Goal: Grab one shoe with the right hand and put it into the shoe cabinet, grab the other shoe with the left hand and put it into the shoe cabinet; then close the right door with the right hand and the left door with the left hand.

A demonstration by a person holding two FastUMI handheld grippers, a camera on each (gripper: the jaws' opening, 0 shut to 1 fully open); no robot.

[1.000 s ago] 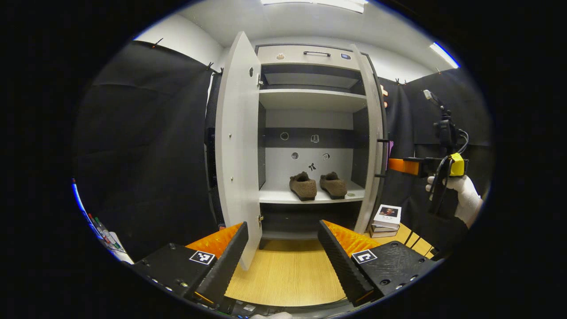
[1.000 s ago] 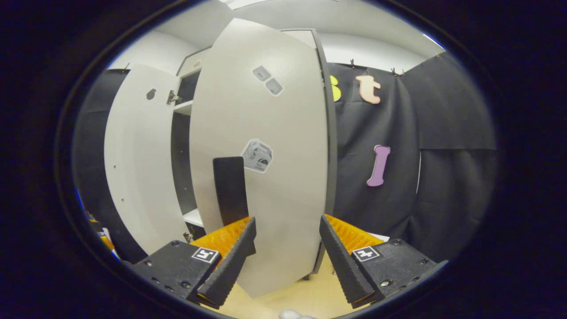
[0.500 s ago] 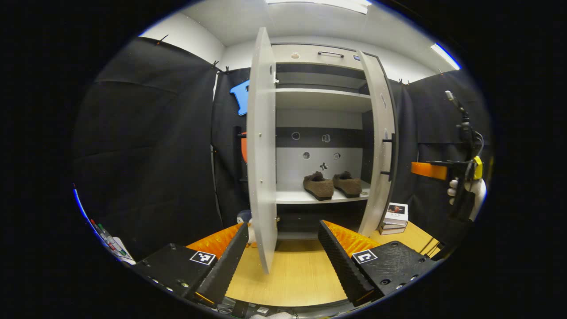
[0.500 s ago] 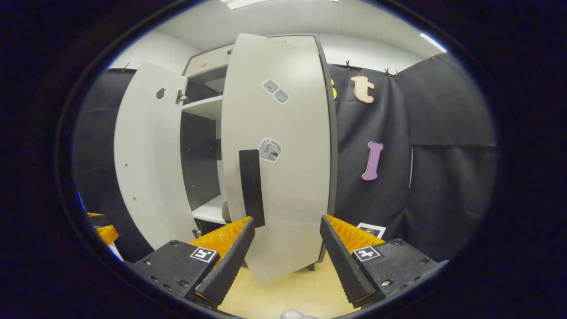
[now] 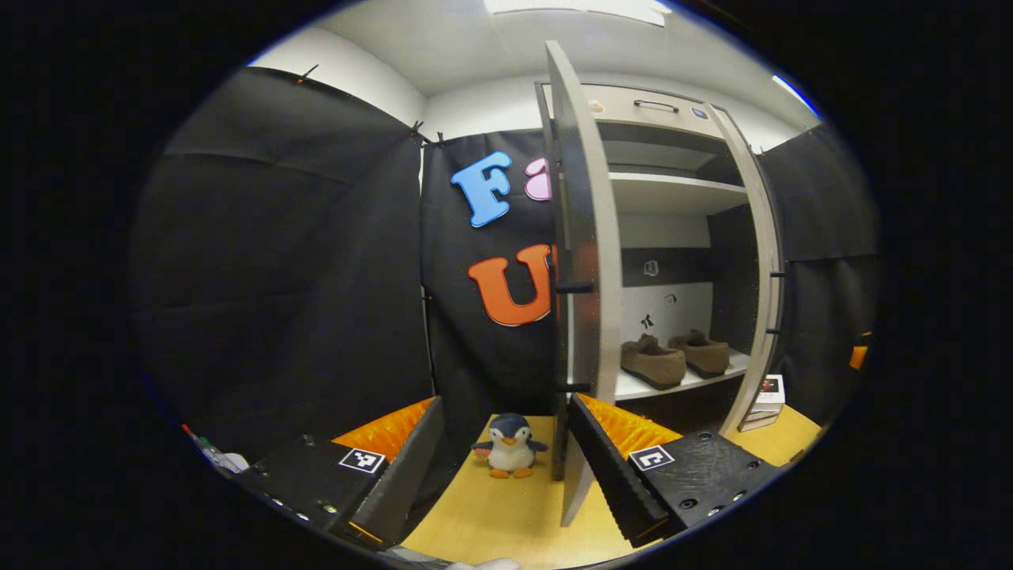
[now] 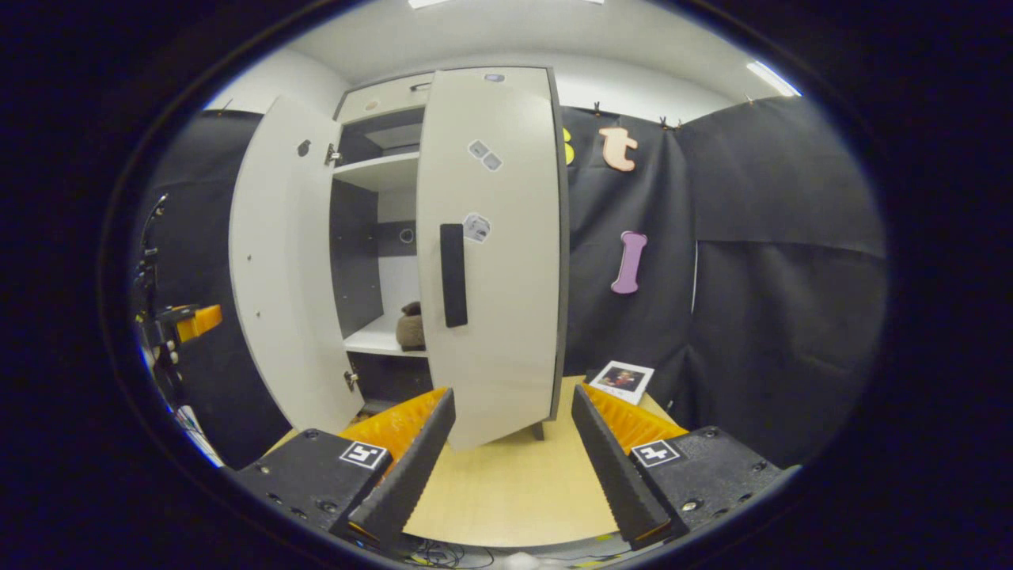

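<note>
Two brown shoes (image 5: 654, 362) (image 5: 699, 354) stand side by side on the lower shelf of the white shoe cabinet (image 5: 673, 186). My left gripper (image 5: 505, 404) is open and empty, low on the outer side of the open left door (image 5: 589, 261), whose edge and black handle (image 5: 574, 286) face me. In the right gripper view the right door (image 6: 491, 237) stands partly swung in, its black handle (image 6: 453, 275) toward me. One shoe (image 6: 410, 326) peeks out behind it. My right gripper (image 6: 513, 392) is open and empty, some way back from that door. The left gripper (image 6: 190, 321) appears far left.
A small penguin toy (image 5: 509, 446) stands on the wooden floor (image 5: 491, 507) just left of the left door's foot. A short stack of books (image 5: 766, 392) (image 6: 621, 378) lies by the cabinet's right side. Black cloth walls close in all around.
My left gripper has swung left around the left door, from facing the shelves to its outer side. My right gripper has drawn back from the right door's face.
</note>
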